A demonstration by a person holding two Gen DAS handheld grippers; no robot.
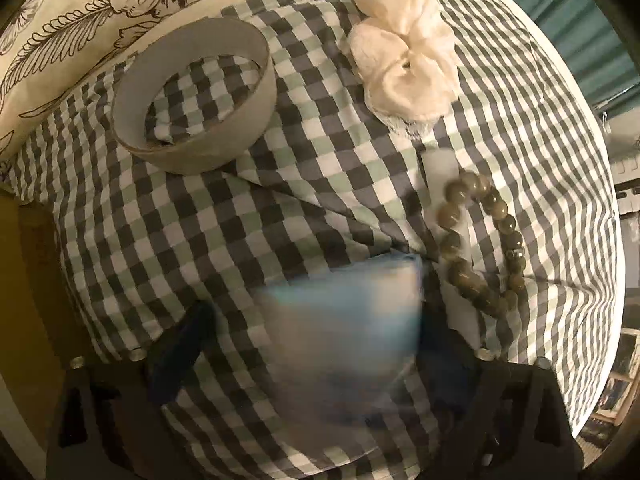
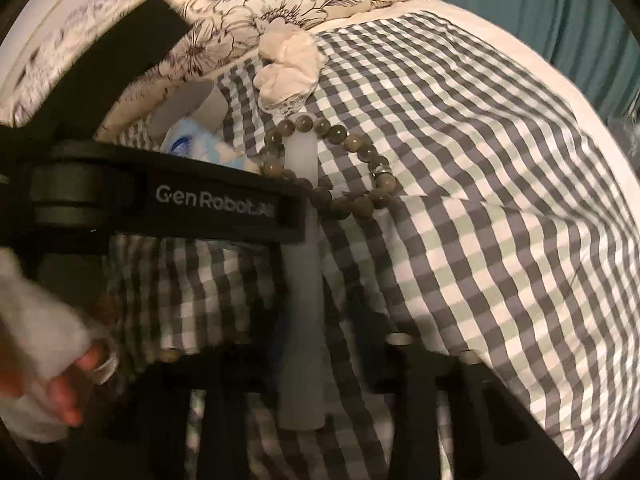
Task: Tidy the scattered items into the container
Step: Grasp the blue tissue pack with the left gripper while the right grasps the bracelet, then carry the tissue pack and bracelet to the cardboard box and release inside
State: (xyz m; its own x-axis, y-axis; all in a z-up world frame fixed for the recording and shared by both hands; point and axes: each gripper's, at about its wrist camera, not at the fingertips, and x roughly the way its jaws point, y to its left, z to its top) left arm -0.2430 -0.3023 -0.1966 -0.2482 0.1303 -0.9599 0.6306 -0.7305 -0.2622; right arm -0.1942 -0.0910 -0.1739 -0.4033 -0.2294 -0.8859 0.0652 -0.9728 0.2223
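Checked cloth (image 1: 280, 208) is lying under everything. Left gripper (image 1: 316, 320) is clamping a blue packet (image 1: 340, 320) short of the ring (image 1: 196, 96); right gripper (image 2: 304, 240), jaws together, is threading the bracelet (image 2: 340, 168) beside a scrunchie (image 1: 404, 68).

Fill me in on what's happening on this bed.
A person is tidying with two handheld grippers. The left gripper holds a light blue packet over the checkered cloth. The right gripper is at the bead bracelet. The round container is empty; the cream scrunchie lies untouched.
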